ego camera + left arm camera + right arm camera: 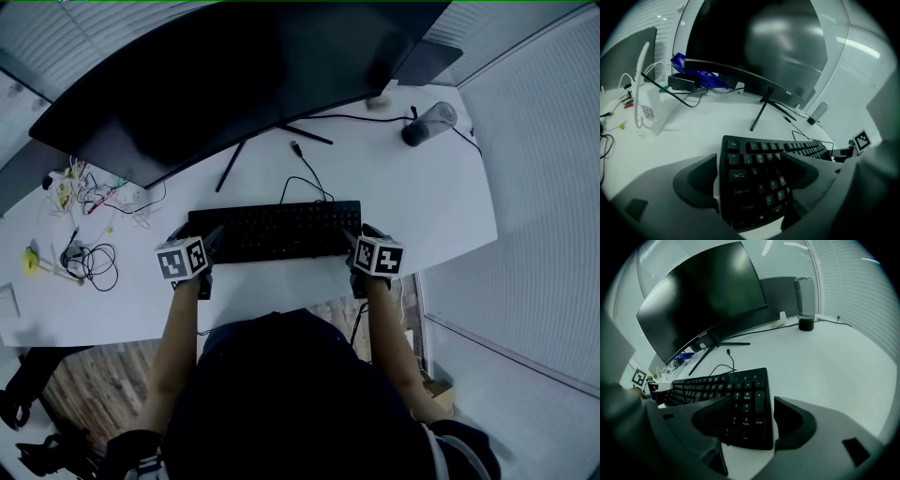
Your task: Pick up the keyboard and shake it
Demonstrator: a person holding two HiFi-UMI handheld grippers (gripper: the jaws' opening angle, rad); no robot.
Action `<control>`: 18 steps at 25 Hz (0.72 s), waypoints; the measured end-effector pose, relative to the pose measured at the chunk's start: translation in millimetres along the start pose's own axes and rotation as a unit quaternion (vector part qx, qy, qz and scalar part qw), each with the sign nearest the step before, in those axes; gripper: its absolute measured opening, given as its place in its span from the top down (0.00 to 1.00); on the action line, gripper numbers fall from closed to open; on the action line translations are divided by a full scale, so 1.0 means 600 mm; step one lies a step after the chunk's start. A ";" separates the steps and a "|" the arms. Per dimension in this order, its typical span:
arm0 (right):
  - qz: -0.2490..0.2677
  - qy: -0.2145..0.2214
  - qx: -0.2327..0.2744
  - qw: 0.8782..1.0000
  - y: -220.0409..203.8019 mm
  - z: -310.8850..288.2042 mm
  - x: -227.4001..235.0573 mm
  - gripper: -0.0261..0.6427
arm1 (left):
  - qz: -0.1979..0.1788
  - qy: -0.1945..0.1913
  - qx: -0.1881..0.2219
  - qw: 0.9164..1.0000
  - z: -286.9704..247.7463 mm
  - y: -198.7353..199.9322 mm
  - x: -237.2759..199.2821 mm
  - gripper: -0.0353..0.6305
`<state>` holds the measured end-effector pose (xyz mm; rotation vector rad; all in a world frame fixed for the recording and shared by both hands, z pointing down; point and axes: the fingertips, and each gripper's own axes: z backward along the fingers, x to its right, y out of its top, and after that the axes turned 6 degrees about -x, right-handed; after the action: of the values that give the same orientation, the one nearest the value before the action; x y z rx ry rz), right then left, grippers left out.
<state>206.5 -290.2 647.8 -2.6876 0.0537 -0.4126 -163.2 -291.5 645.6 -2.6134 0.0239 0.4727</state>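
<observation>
A black keyboard [277, 232] lies flat on the white desk [422, 206], just in front of the monitor stand. My left gripper [208, 244] is at its left end and open. In the left gripper view the Esc and Tab end of the keyboard [754, 173] sits between the wide-apart jaws of that gripper [750, 180], one jaw beside the short edge and the other over the keys. My right gripper [356, 242] is at the right end, also open. There the numpad end [745, 404] lies between the spread jaws of the gripper [752, 422].
A large curved monitor [234, 75] on thin legs [230, 167] stands behind the keyboard, whose cable [305, 178] loops toward it. A dark cylinder [429, 122] stands at the back right. Tangled cables [89, 261] lie at the left. The desk's front edge runs just below the grippers.
</observation>
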 end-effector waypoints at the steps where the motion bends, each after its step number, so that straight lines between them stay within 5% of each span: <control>1: 0.001 -0.013 0.014 1.000 0.006 0.008 0.001 0.53 | -0.006 0.016 0.010 1.000 0.009 0.005 -0.002 0.30; 6: 0.048 -0.039 0.106 0.992 0.034 0.091 -0.036 0.54 | -0.077 0.056 0.103 0.990 0.102 0.032 0.029 0.30; 7: 0.060 -0.037 0.134 0.988 0.047 0.113 -0.052 0.62 | -0.087 0.055 0.131 0.986 0.126 0.043 0.044 0.35; 9: 0.084 -0.029 0.190 0.978 0.077 0.158 -0.089 0.78 | -0.108 0.058 0.184 0.975 0.174 0.067 0.079 0.67; 13: 0.135 0.003 0.286 0.949 0.128 0.252 -0.172 0.88 | -0.146 0.051 0.270 0.950 0.267 0.112 0.160 0.88; 18: 0.202 0.029 0.391 0.898 0.184 0.381 -0.266 0.92 | -0.173 0.025 0.373 0.911 0.393 0.174 0.258 0.91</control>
<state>124.2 -283.8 359.5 -1.8054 0.3725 -0.2933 -104.9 -264.2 351.7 -1.8203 -0.2014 0.2050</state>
